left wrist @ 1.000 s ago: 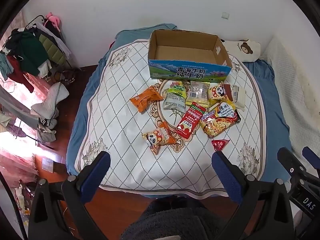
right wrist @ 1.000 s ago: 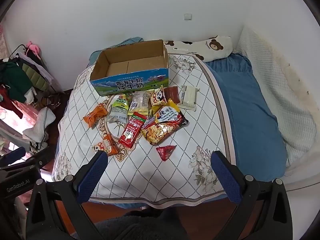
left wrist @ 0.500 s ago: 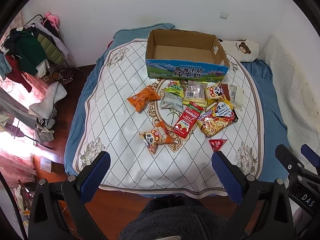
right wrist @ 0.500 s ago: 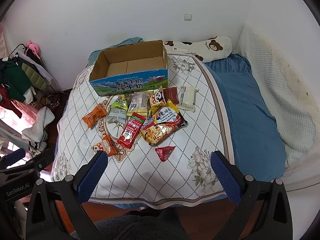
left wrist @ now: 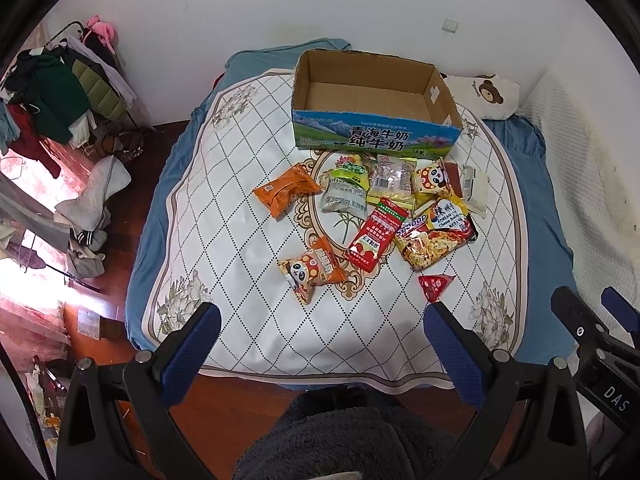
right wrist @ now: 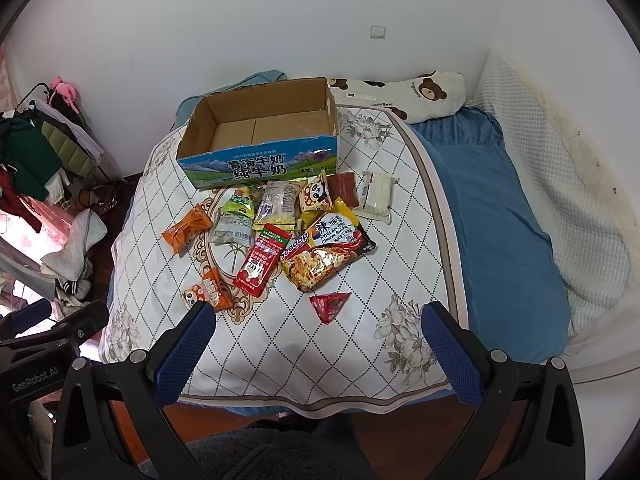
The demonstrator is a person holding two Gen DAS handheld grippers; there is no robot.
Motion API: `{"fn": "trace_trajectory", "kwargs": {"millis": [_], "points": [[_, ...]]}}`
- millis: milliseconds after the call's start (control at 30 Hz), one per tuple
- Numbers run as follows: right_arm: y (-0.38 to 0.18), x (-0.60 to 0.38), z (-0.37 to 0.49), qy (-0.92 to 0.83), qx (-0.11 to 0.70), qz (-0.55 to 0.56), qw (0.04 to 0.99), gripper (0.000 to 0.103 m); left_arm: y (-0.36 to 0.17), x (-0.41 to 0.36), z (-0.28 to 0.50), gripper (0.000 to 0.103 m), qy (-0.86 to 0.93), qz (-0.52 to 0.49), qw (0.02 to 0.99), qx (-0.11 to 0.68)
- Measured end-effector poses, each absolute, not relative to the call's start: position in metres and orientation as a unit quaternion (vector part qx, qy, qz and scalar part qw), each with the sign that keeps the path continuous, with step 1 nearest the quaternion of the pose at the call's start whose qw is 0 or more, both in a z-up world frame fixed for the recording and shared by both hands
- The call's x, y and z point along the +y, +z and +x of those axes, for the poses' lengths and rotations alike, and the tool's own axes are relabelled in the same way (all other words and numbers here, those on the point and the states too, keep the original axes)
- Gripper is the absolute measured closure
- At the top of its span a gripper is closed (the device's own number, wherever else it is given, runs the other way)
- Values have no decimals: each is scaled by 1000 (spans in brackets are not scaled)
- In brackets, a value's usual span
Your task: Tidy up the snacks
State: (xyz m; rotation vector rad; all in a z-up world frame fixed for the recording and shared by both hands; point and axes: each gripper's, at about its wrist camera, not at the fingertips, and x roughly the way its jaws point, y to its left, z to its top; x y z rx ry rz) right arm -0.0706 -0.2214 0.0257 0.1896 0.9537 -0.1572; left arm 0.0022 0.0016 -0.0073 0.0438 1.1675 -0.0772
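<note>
An open, empty cardboard box (left wrist: 376, 96) (right wrist: 260, 132) with a blue printed side stands at the far end of a bed. Several snack packs lie in front of it: an orange pack (left wrist: 286, 192), a panda pack (left wrist: 312, 270), a red sachet (left wrist: 376, 240), a noodle pack (left wrist: 436, 232) (right wrist: 326, 254), a small red triangular pack (left wrist: 434, 286) (right wrist: 329, 305) and a white pack (right wrist: 376, 196). My left gripper (left wrist: 320, 344) is open and empty, above the bed's near edge. My right gripper (right wrist: 318, 344) is open and empty, likewise short of the snacks.
The snacks lie on a white diamond-patterned mat (left wrist: 224, 208) over a blue sheet (right wrist: 488, 216). A bear-print pillow (right wrist: 416, 92) lies behind the box. A clothes rack (left wrist: 52, 92) and a pile of clothes (left wrist: 88, 216) stand on the floor to the left.
Both grippers have drawn back and shifted slightly, so the box and snacks sit a little further off. Nothing on the bed has moved.
</note>
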Motion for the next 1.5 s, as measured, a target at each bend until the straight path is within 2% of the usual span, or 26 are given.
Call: {"fn": "trace_trajectory", "kwargs": {"millis": [1500], "points": [[22,-216,-54,-78,464,72,879,0,-15,7,10,0,-33,18,826,562]]}}
